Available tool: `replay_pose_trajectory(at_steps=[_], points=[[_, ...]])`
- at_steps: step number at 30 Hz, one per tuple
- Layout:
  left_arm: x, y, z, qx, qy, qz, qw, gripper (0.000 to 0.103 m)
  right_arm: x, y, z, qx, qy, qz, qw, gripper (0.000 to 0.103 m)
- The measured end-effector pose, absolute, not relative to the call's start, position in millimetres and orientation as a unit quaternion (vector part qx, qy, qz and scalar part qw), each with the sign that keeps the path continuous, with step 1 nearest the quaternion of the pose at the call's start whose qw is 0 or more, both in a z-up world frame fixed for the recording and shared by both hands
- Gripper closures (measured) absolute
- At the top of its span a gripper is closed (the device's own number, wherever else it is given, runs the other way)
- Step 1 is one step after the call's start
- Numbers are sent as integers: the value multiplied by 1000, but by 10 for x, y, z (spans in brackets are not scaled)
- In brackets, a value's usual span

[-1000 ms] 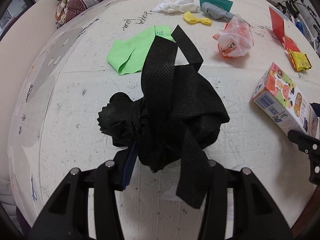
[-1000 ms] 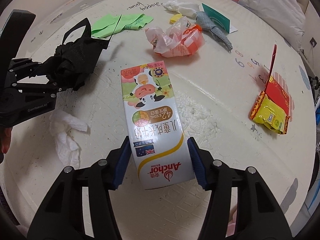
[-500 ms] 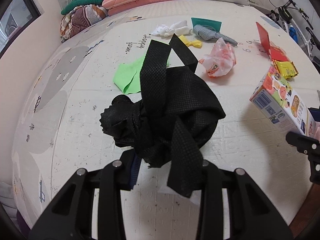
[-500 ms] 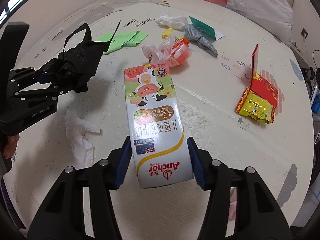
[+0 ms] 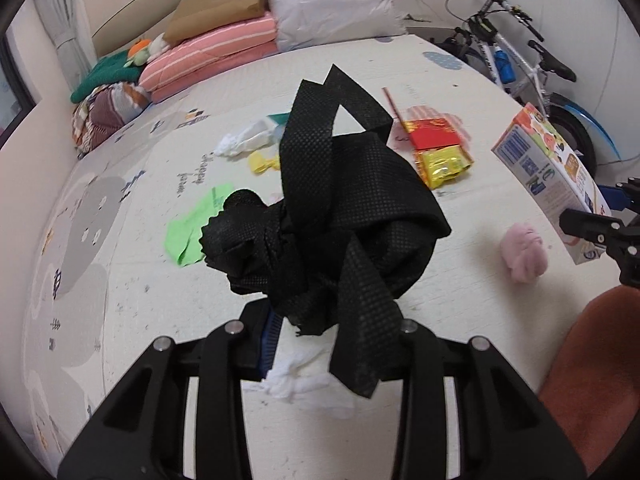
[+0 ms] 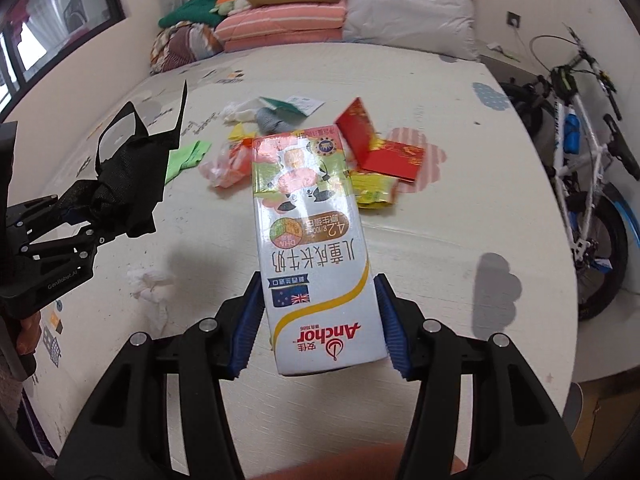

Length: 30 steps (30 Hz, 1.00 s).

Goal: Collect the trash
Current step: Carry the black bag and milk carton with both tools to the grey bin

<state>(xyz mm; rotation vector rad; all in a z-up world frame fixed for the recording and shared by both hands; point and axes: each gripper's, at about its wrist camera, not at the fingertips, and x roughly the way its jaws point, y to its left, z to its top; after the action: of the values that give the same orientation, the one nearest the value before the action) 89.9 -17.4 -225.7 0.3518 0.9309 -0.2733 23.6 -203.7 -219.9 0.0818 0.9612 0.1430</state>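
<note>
- Your left tongs (image 5: 336, 320) are clenched on the black fabric bag (image 5: 332, 216), a crumpled non-woven bundle held up off the mat, one strap looping upward and another hanging down past the right finger
- Your right tongs (image 6: 318, 320) are grasping the milk carton (image 6: 312, 240) by its bottom end, blue pads pressed against both sides, the carton pointing away from you and lifted clear of the mat
- In the left wrist view the carton (image 5: 552, 172) shows at the right edge, held by the other tongs; in the right wrist view the bag (image 6: 128, 184) and left tongs (image 6: 92, 224) show at the left edge
- Directly under the left tongs a crumpled white tissue (image 5: 300, 380) lies on the play mat (image 5: 120, 260); it also shows on the mat below the bag in the right wrist view (image 6: 150, 282)
- A pink wad (image 5: 524, 254) lies on the mat toward its right edge, between bag and carton
- Beyond the bag lie a green sheet (image 5: 192, 228), a yellow wrapper (image 5: 262, 162) and a white crumpled piece (image 5: 244, 140)
- Past the carton sit an orange-and-clear plastic bag (image 6: 226, 168), a red envelope (image 6: 384, 152) and a yellow snack packet (image 6: 374, 192), close together mid-mat
- Pillows (image 6: 280, 20) are stacked along the mat's far edge, and a bicycle (image 6: 580, 168) stands off its right edge
</note>
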Motion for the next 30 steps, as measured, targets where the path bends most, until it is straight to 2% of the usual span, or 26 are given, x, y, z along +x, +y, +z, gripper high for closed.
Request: replay_pose_trajectory(at_steps=[9, 18, 30], points=[[622, -1501, -2066, 228, 405, -255, 848, 67, -669, -3489, -2038, 114, 434, -80, 890, 51], [19, -3076, -2033, 283, 363, -386, 799, 67, -1997, -4988, -2111, 205, 407, -235, 858, 51], [-902, -4961, -2731, 347, 390, -491, 697, 67, -3136, -6281, -2841, 293, 409, -332, 798, 51]])
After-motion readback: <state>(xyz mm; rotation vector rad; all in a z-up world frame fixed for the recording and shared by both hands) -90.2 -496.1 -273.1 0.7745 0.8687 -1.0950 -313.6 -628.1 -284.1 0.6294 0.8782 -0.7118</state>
